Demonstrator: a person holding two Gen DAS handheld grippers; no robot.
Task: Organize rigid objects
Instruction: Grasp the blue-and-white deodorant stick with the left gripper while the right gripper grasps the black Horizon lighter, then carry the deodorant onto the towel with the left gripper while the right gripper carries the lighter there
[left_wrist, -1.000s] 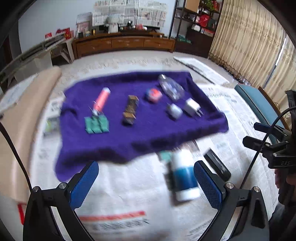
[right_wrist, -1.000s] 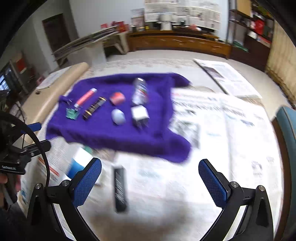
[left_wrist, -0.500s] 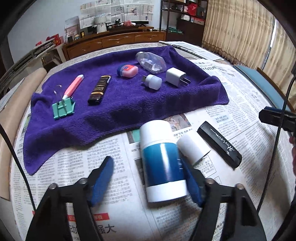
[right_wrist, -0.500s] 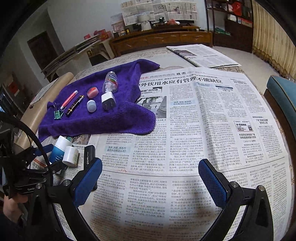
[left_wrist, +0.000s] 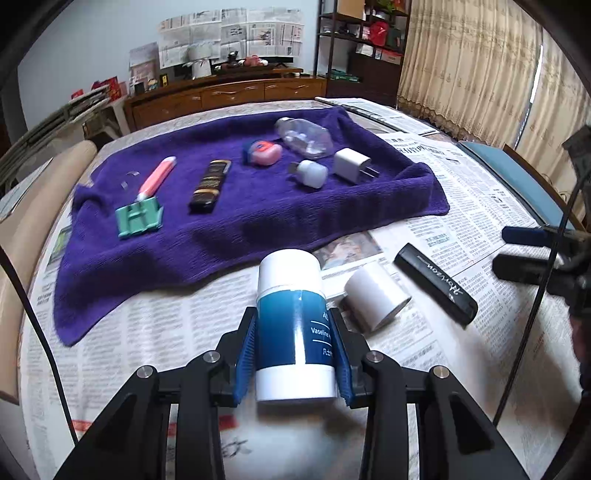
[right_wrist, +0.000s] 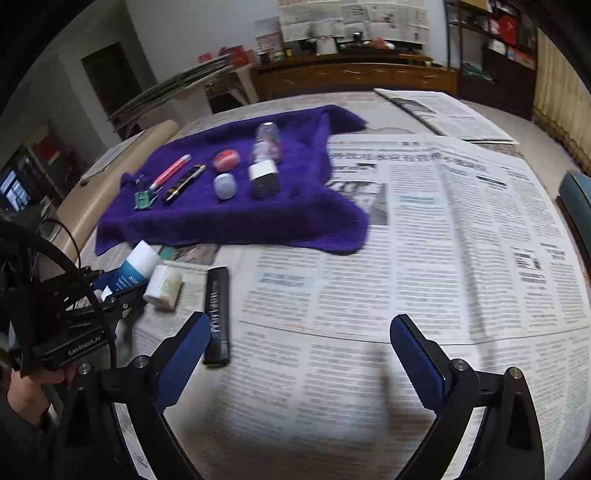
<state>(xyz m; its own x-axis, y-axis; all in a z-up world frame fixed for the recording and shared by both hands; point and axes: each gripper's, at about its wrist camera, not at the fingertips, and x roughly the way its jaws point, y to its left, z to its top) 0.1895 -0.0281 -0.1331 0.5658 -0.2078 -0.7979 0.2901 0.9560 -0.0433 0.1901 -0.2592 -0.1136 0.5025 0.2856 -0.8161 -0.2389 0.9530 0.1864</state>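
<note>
- The left gripper (left_wrist: 295, 354) is clamped on the blue-and-white Vaseline bottle (left_wrist: 293, 325), its blue pads pressed against both sides of the bottle at the lower centre of the left wrist view.
- The bottle lies on its side on the newspaper (left_wrist: 166, 332), its white cap pointing toward the purple towel (left_wrist: 258, 218) higher in the frame.
- Just right of the bottle lies a small white jar (left_wrist: 375, 299), tipped on its side; right of that, a black rectangular case (left_wrist: 436, 282) lies diagonally on the paper.
- On the towel, in the upper half of the frame, sit a green binder clip (left_wrist: 138, 220), a pink pen (left_wrist: 157, 178), a dark lighter (left_wrist: 210, 186), a pink-and-blue tape dispenser (left_wrist: 263, 152), a clear bottle (left_wrist: 304, 137), a small white round-ended plug (left_wrist: 310, 173) and a white charger (left_wrist: 352, 165).
- The right gripper (right_wrist: 299, 354) stands wide open above the newspaper at the bottom of the right wrist view, holding nothing; its left pad is close beside the black case (right_wrist: 217, 314).
</note>
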